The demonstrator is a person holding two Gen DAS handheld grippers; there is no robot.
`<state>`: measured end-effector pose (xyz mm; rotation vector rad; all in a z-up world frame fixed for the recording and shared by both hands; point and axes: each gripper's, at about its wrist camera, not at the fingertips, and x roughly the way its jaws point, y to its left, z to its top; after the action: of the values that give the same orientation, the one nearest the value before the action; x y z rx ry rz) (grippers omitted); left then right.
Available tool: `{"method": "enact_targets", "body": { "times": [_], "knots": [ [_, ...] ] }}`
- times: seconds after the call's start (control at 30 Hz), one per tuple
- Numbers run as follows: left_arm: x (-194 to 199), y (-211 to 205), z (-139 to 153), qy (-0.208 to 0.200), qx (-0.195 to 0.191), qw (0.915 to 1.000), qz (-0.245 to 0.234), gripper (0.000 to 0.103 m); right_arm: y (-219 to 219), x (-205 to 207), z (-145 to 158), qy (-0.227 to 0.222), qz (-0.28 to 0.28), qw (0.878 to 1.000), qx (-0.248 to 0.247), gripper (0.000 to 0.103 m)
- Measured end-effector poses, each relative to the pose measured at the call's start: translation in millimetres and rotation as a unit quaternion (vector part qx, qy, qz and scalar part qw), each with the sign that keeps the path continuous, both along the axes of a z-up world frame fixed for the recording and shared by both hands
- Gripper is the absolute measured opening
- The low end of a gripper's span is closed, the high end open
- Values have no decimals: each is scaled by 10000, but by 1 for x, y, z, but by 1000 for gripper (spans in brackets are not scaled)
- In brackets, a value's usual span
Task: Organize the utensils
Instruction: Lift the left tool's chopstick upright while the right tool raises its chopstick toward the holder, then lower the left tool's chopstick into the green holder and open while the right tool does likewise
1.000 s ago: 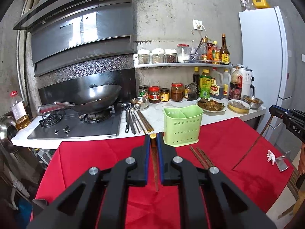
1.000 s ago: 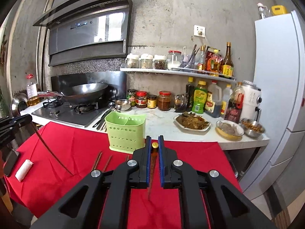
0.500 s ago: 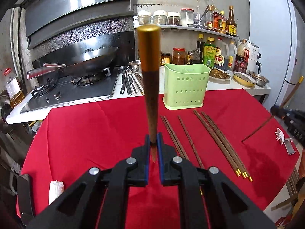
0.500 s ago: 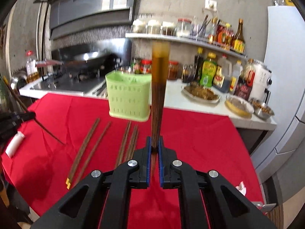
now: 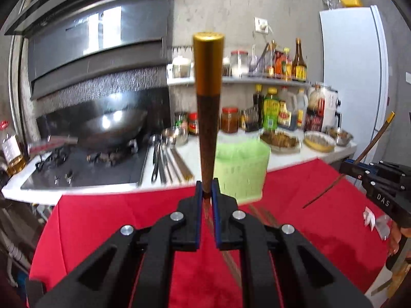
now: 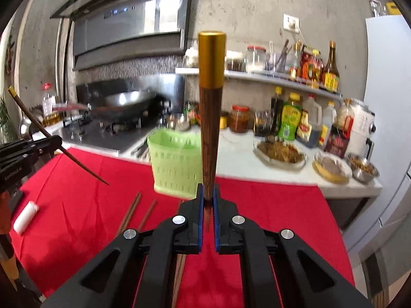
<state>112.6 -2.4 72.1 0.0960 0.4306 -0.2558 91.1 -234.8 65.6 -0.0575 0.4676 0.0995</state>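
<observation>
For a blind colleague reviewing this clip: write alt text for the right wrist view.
The right gripper is shut on a gold-capped wooden chopstick standing upright before the camera. Behind it a green holder sits on a red tablecloth with loose chopsticks; at left, the left gripper holds another chopstick at a slant.

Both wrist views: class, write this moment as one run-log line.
left gripper: shut on chopstick, gold end up | right gripper: shut on chopstick | green holder: on red cloth | loose chopsticks remain
</observation>
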Motion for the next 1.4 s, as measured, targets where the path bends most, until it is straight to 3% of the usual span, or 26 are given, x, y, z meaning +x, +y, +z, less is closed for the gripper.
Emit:
{"method": "enact_targets", "body": {
  "times": [0.17, 0.3, 0.47, 0.8, 0.87, 0.93, 0.97, 1.17, 1.23, 1.4],
  "knots": [
    [36, -17, 41, -406, -240, 9985, -288, 7, 4, 42, 44, -624, 188, 9978, 117, 6],
    [78, -36, 48, -394, -281, 9980, -416, 7, 7, 87, 53, -626, 235, 9975, 235, 6],
    [123, -60, 16, 45, -105, 9986, -512, 7, 9, 126, 29, -225, 216, 9991, 281, 7],
    [157, -63, -38, 733, -25, 9958, -540, 8, 4, 151, -20, 434, 167, 9986, 239, 9],
    [157, -61, -38, 750, -8, 9962, -438, 22, 3, 149, -22, 484, 146, 9984, 236, 16],
    [148, -56, -32, 602, -99, 9973, -418, 56, 1, 141, -20, 538, 118, 9983, 200, 43],
    [143, -55, -27, 515, -120, 9977, -430, 61, 0, 135, -19, 516, 115, 9984, 184, 61],
    [94, -40, 15, 63, -230, 9992, -309, 65, -13, 76, -11, 530, -113, 9984, 179, 61],
    [68, -30, 23, 18, -186, 9998, -77, 65, -17, 49, -13, 553, -172, 9982, 175, 61],
    [17, -2, -7, 392, 44, 9981, 472, 66, -20, -16, -37, 717, -133, 9972, 135, 61]
  ]
}}
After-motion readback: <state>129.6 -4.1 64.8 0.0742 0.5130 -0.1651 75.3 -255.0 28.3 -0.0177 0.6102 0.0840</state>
